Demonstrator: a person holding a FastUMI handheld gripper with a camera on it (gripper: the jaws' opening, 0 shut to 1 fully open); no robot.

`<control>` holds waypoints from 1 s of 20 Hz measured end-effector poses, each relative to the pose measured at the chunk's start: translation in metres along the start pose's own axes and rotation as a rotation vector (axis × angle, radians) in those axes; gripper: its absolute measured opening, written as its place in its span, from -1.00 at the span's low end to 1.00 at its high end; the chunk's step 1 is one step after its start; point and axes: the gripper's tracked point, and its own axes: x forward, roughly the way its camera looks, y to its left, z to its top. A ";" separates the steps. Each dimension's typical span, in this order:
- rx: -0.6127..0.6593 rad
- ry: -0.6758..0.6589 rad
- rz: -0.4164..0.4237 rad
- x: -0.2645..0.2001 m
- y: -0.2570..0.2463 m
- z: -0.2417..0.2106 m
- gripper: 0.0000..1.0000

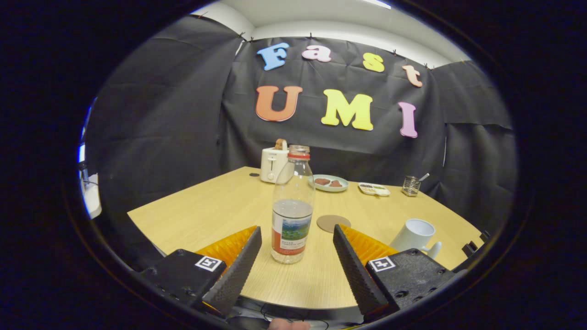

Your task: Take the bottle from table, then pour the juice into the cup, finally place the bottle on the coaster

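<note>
A clear plastic bottle (292,211) with a red neck ring and no cap stands upright on the wooden table (206,215), about half full of clear liquid. It is between the tips of my gripper (297,233), whose fingers stand wide apart and touch nothing. A round brown coaster (333,223) lies flat just beyond the right finger, behind and right of the bottle. A white mug (415,235) stands right of the right finger, its handle turned toward me.
At the table's far side stand a white toaster (274,164) with toast in it, a pale green plate (331,183) with brown pieces, a small white dish (374,189) and a glass (411,185) with a spoon. Black cloth walls close the booth.
</note>
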 end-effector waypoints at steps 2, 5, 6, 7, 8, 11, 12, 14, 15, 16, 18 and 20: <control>-0.003 0.042 0.004 0.014 0.002 -0.010 1.00; -0.032 0.066 0.002 0.032 0.004 -0.015 1.00; -0.032 0.074 0.007 0.038 0.007 -0.019 1.00; -0.033 0.082 0.011 0.043 0.009 -0.020 1.00; -0.038 0.088 0.010 0.049 0.010 -0.020 1.00; -0.064 0.095 0.006 0.062 0.011 -0.017 1.00; -0.067 0.093 0.009 0.065 0.012 -0.016 1.00; -0.069 0.079 0.018 0.070 0.014 -0.012 1.00; -0.068 0.077 0.015 0.071 0.013 -0.012 1.00; -0.067 0.077 0.018 0.073 0.014 -0.012 1.00; -0.054 0.057 0.030 0.074 0.017 -0.010 0.99; -0.054 0.031 0.039 0.075 0.022 -0.005 0.87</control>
